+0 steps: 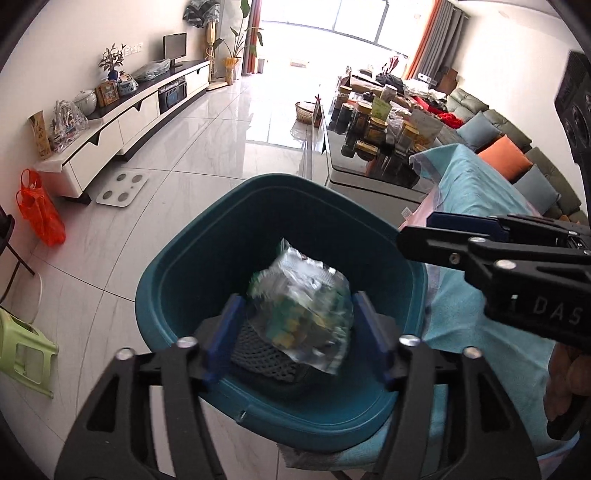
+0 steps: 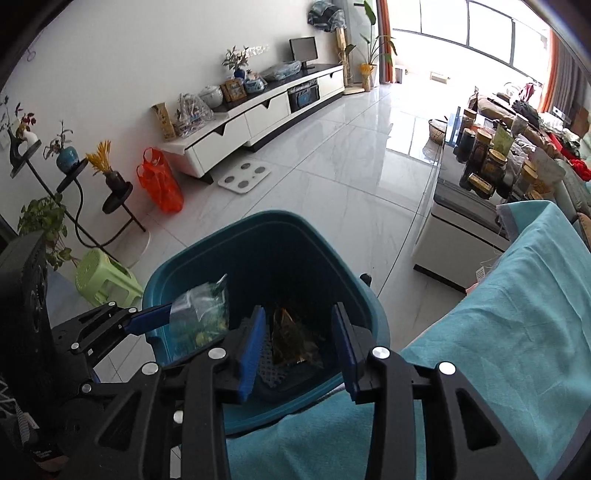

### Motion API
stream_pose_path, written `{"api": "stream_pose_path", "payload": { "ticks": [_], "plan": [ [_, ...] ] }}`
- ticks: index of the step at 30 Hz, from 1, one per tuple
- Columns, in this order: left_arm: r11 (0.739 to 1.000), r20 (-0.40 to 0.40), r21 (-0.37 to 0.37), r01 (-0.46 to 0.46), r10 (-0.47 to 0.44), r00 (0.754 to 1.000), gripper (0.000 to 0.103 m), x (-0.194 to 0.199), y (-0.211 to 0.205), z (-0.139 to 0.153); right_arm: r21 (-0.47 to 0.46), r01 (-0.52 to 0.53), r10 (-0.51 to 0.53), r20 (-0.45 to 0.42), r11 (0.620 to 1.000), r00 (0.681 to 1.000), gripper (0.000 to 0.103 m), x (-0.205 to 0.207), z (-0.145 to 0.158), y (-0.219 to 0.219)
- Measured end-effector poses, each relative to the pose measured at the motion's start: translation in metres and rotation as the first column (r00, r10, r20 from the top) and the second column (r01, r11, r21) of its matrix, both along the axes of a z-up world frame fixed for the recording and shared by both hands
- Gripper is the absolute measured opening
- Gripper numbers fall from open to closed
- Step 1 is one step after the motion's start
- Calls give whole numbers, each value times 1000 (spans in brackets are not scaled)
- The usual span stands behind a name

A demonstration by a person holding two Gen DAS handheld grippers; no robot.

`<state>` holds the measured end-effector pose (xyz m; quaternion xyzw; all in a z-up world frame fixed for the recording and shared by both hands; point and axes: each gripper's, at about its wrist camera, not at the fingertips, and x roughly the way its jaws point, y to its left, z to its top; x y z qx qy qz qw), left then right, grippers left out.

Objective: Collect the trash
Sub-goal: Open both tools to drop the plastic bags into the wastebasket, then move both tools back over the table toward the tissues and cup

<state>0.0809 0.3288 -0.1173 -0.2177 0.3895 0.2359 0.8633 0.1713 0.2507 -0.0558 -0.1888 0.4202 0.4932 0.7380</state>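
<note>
step: dropping trash into teal bin (image 1: 177,295)
left tongs (image 1: 295,328): apart, clear wrapper (image 1: 303,295) loose between
right tongs (image 2: 299,339): apart, brown wrapper (image 2: 291,343) below
next: withdraw, fetch more

Daylight enters through the large windows (image 1: 354,26) at the top of both views, overexposed to plain white. The glossy tiled floor (image 1: 258,122) mirrors this glare in a bright band below them. Fisheye distortion bends walls and floor lines, and black vignetting cuts the corners. The inside of the teal bin (image 1: 207,266) lies in shadow. The clear wrapper (image 1: 303,302) at lower centre shows motion blur; the background stays sharp.
</note>
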Motion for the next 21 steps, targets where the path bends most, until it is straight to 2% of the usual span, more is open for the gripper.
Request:
{"api": "stream_pose_path", "payload": {
  "ticks": [1,5,14,16,17,21],
  "plan": [
    [1000,12,0,-8,8,1000,80,0,0,3,13,10,-10,-1,1000,1000,36,1,3,-4],
    [1000,71,-13,-20,21,997,98,-11,2,13,71,50,-50,-2,996,999,44,9,15,-25],
    [994,178,-70,-87,98,979,97,-39,4,51,249,157,-161,-3,956,987,68,17,48,-90],
    [990,208,-109,-91,112,972,97,-46,4,59,286,184,-194,7,940,981,77,14,55,-108],
    [988,231,-124,-91,118,966,97,-50,3,63,300,198,-211,12,933,977,78,13,57,-115],
    [993,284,-69,-96,111,952,97,-58,-14,82,352,227,-256,38,908,966,87,4,65,-146]
  ]
}}
